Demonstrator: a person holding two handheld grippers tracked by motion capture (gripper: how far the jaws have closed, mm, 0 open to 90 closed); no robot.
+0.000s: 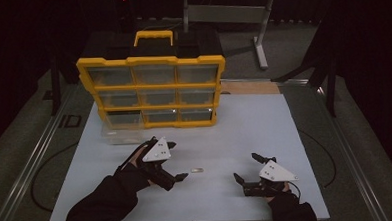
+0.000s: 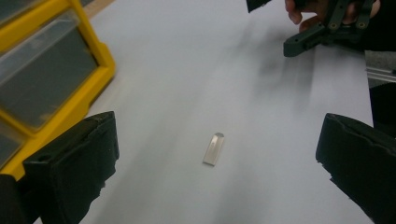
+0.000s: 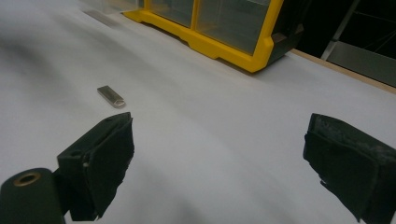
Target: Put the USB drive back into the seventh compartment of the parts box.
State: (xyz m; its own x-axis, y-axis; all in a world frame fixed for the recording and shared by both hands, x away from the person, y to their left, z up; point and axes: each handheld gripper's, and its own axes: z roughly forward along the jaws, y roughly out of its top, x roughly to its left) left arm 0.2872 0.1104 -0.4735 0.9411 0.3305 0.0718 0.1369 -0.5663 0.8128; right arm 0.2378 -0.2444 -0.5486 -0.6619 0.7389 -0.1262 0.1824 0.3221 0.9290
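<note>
Small flat metal piece lay on the white table sheet, between the two grippers, touched by neither. In the high view its long axis ran left to right; the rounded end showed in the gripper views. Left gripper sat just left of it, jaws spread wide. Right gripper was farther right, jaws also spread. Yellow drawer cabinet stood at the far side, one clear drawer pulled out. Room dark; grey floor around.
</note>
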